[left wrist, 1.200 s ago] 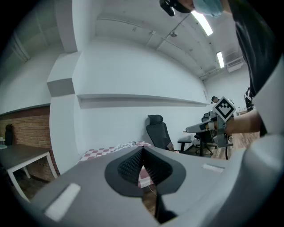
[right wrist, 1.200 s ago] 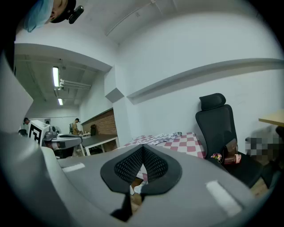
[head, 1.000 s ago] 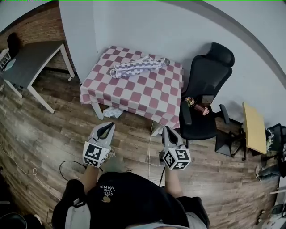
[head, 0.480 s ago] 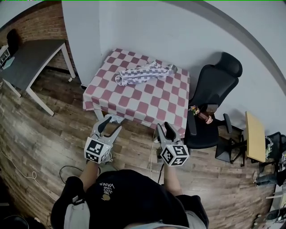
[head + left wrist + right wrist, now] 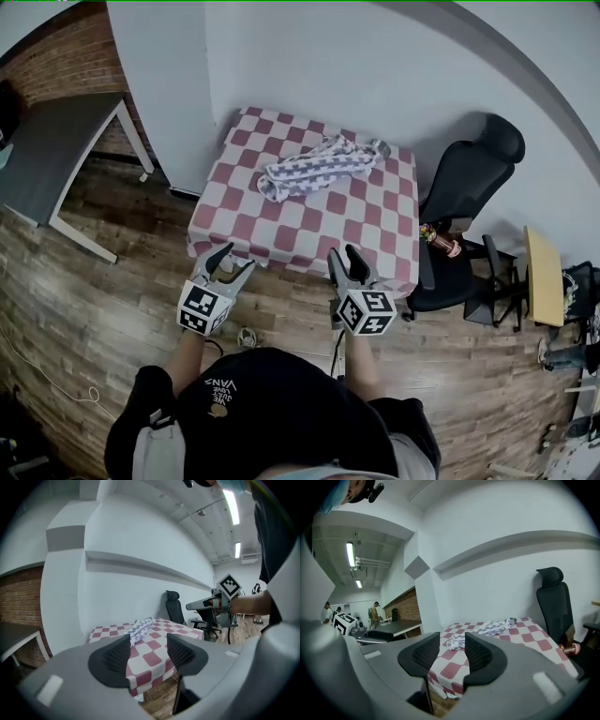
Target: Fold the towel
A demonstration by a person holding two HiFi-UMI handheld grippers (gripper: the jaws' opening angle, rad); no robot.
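Note:
A crumpled white-and-grey checked towel (image 5: 319,167) lies on the far half of a small table with a red-and-white checked cloth (image 5: 300,225). Both grippers hover over the wooden floor just short of the table's near edge, well away from the towel. My left gripper (image 5: 236,259) has its jaws opening, with nothing between them. My right gripper (image 5: 342,254) stands open and empty. The towel (image 5: 141,627) shows beyond the left gripper (image 5: 148,644) in its own view. Past the right gripper (image 5: 452,645), the towel (image 5: 487,629) lies across the table top.
A black office chair (image 5: 469,178) stands right of the table, with a small object (image 5: 441,239) on its seat. A grey table (image 5: 56,141) is at the left, a yellow one (image 5: 542,277) at the far right. A white wall runs behind the table. Cable (image 5: 246,336) lies on the floor.
Both grippers have moved forward toward the checked table, which now looks nearer. Both pairs of jaws went from shut to open, the left wider.

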